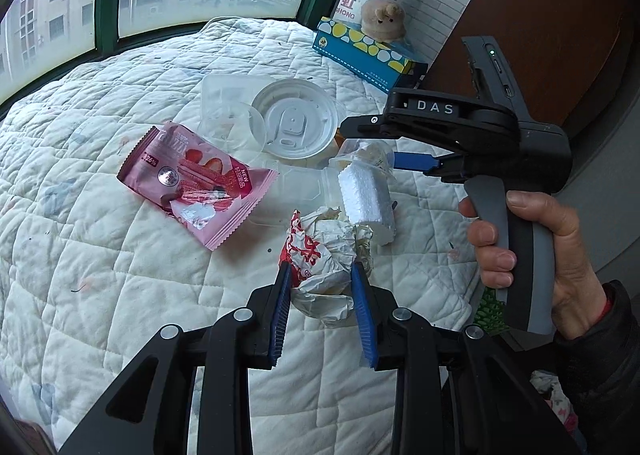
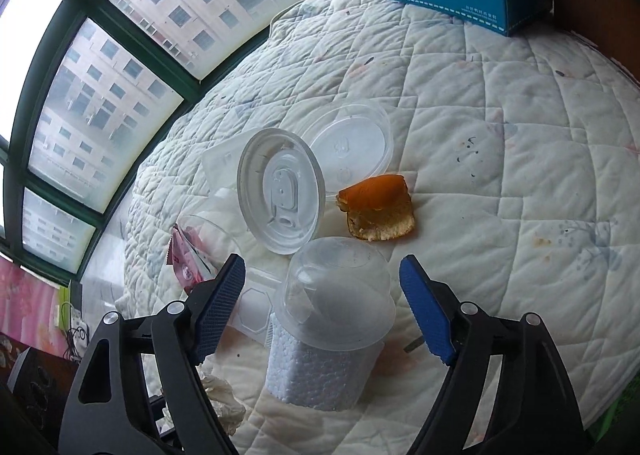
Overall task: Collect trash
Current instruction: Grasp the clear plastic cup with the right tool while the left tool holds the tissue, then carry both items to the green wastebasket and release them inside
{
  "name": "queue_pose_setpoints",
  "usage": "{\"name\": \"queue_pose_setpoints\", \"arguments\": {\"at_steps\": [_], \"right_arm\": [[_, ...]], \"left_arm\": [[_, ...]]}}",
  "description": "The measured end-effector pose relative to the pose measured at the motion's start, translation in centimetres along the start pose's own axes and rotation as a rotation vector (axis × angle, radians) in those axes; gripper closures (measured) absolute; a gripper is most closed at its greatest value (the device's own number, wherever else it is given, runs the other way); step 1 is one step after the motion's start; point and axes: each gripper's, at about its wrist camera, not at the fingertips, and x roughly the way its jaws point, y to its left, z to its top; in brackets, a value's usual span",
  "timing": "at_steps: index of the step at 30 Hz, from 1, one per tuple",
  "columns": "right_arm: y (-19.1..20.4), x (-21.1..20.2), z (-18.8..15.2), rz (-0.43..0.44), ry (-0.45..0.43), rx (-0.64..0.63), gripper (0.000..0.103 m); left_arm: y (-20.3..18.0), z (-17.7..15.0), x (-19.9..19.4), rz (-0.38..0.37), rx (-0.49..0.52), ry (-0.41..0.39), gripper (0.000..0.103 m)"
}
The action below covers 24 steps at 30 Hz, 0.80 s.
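Left gripper (image 1: 322,287) pinched on a crumpled paper wrapper (image 1: 326,255) over the quilted table (image 1: 100,255); right gripper (image 2: 322,309) spread wide around a clear plastic cup (image 2: 338,295) with a white foam block (image 2: 308,375), pads apart from it. Likely to crush or tip the cup, scattering lids nearby. Readable: "DAS" on the right gripper, "NEW" and "26%" on the pink snack packet (image 1: 196,183).

You read "DAS" on the right gripper (image 1: 404,163), "NEW" and "26%" on the pink wrapper (image 1: 196,179), and "HONG" on the box behind the plush toy (image 1: 384,19).
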Motion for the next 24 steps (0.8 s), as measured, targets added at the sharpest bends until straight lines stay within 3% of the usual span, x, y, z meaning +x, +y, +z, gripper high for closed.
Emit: {"name": "queue_pose_setpoints", "arguments": {"at_steps": [6, 14, 24], "right_arm": [[-0.8, 0.5, 0.1, 0.021, 0.014, 0.033, 0.046], [-1.5, -2.8, -0.1, 0.058, -0.065, 0.054, 0.047], [-2.9, -9.0, -1.9, 0.021, -0.188, 0.039, 0.047]], "left_arm": [[0.1, -0.1, 0.0, 0.003, -0.003, -0.001, 0.074], [-0.4, 0.1, -0.3, 0.005, 0.004, -0.007, 0.074], [-3.3, 0.8, -0.6, -0.020, 0.055, -0.015, 0.074]]}}
